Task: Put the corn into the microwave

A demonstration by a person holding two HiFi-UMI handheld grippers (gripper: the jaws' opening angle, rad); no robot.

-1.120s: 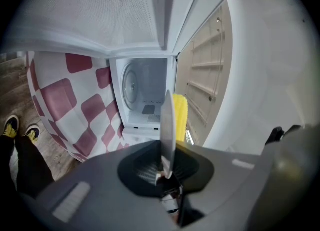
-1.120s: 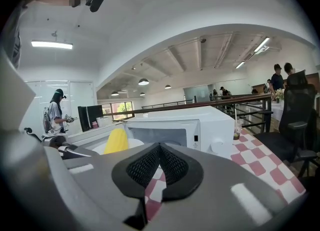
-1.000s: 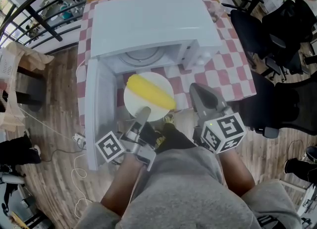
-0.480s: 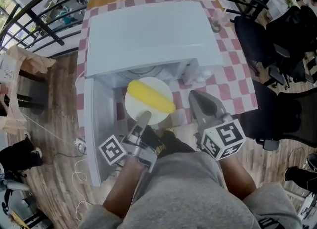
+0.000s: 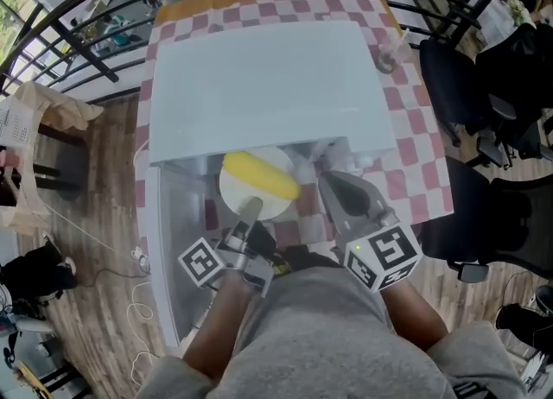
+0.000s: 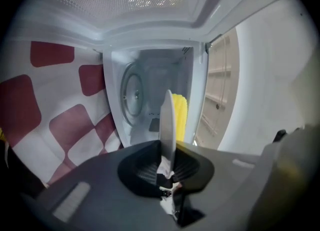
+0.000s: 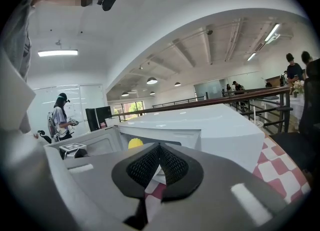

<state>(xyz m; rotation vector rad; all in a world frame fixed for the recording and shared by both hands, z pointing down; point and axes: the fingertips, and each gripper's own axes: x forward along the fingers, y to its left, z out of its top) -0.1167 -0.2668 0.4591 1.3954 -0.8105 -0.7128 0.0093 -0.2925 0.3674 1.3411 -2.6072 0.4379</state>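
Note:
A yellow corn cob (image 5: 261,175) lies on a white plate (image 5: 244,201) at the mouth of the white microwave (image 5: 268,86), whose door (image 5: 177,242) hangs open to the left. My left gripper (image 5: 249,210) is shut on the plate's near rim. In the left gripper view the plate (image 6: 167,120) runs edge-on between the jaws, with the corn (image 6: 180,116) behind it and the turntable (image 6: 132,95) deeper inside. My right gripper (image 5: 333,183) is shut with nothing in it, just right of the plate. From the right gripper view its tips (image 7: 160,149) meet, and the corn (image 7: 134,143) peeks past them.
The microwave stands on a red-and-white checked table (image 5: 415,129). A small round object (image 5: 386,62) sits by its right side. Black chairs (image 5: 467,78) stand to the right. A black railing (image 5: 78,43) runs behind, and wood floor (image 5: 95,216) lies to the left.
Both grippers have moved forward toward the microwave. The plate with the corn now sits partly under the microwave's front edge.

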